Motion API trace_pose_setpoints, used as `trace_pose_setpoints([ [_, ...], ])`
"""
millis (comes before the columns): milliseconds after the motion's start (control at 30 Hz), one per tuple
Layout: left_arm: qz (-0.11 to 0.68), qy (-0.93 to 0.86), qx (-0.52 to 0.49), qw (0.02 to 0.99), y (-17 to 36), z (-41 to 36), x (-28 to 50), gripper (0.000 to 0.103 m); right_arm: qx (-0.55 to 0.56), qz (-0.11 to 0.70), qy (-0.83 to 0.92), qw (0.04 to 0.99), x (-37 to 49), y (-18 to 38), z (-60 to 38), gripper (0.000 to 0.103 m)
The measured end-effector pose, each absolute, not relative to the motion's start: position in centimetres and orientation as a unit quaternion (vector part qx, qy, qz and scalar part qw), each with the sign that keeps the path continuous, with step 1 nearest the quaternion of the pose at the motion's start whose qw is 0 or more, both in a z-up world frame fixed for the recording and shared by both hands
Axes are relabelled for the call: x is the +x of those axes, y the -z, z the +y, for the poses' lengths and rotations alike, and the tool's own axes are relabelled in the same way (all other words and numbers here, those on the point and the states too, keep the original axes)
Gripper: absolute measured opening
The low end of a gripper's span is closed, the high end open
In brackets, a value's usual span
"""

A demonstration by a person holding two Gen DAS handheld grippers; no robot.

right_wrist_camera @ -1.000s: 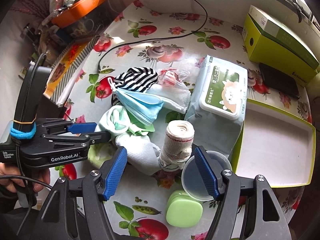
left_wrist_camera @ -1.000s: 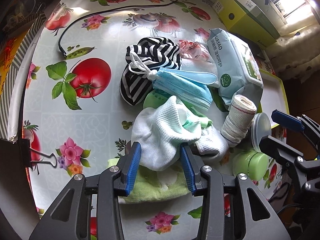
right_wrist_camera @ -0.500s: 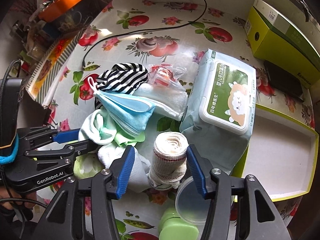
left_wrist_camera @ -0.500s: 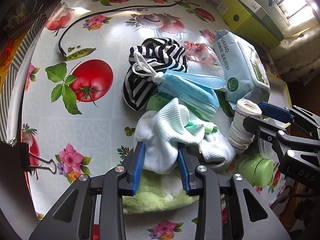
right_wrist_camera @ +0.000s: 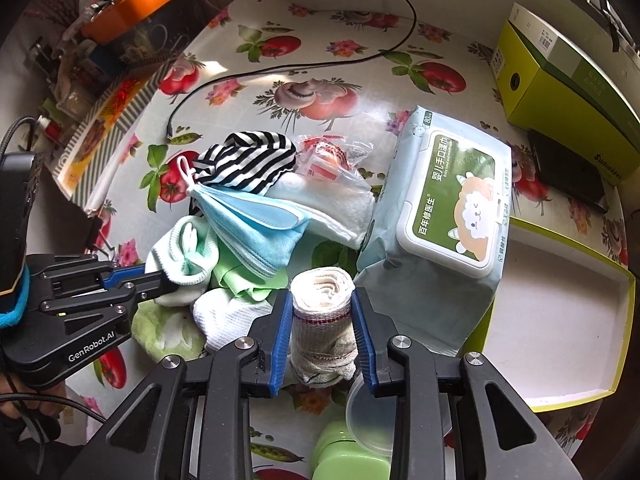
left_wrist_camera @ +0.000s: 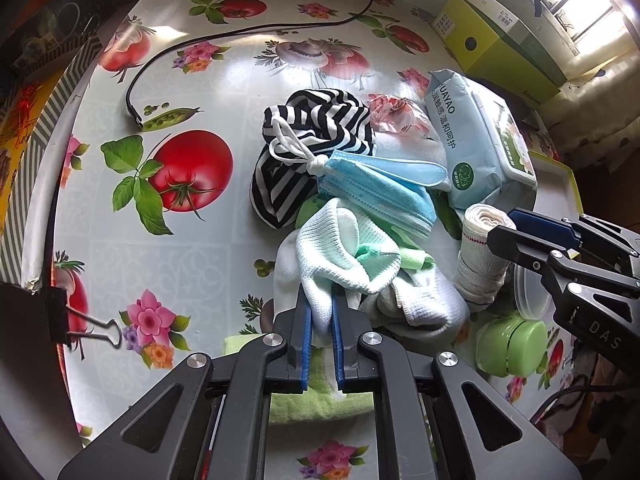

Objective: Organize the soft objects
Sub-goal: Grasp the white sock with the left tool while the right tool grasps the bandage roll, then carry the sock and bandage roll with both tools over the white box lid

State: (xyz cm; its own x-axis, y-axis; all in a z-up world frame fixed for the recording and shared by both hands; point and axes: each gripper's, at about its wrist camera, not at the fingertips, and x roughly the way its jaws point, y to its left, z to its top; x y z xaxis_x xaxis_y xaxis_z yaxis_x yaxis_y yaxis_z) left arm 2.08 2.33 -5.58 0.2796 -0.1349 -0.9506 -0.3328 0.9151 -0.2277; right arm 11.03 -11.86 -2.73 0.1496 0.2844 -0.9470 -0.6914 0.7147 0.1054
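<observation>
A: What is each tool holding?
B: The left tool has just pinched shut on a white sock, nearest in the pile on the tabletop. To its right, the right tool has just closed on the bandage roll.
A: And farther off?
B: A blue mask, striped cloth, then wipes.

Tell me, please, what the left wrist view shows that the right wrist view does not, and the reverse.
Only the left wrist view shows the binder clip at the table's edge and the left gripper pinching the white sock head-on. Only the right wrist view shows the orange tray, the wipes pack's sheep label and the whole white box. Both show the right gripper clamped on the bandage roll, the blue mask and the striped cloth.
</observation>
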Motion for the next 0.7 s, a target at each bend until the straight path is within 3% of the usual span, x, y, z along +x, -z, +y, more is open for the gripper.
trace_pose_setpoints([
  [700, 0.545, -0.071, -0.208, 0.809, -0.3, 2.8, 0.9, 0.008, -0.176, 0.484, -0.359, 0.778, 8.6, -5.9, -12.5, 0.027],
])
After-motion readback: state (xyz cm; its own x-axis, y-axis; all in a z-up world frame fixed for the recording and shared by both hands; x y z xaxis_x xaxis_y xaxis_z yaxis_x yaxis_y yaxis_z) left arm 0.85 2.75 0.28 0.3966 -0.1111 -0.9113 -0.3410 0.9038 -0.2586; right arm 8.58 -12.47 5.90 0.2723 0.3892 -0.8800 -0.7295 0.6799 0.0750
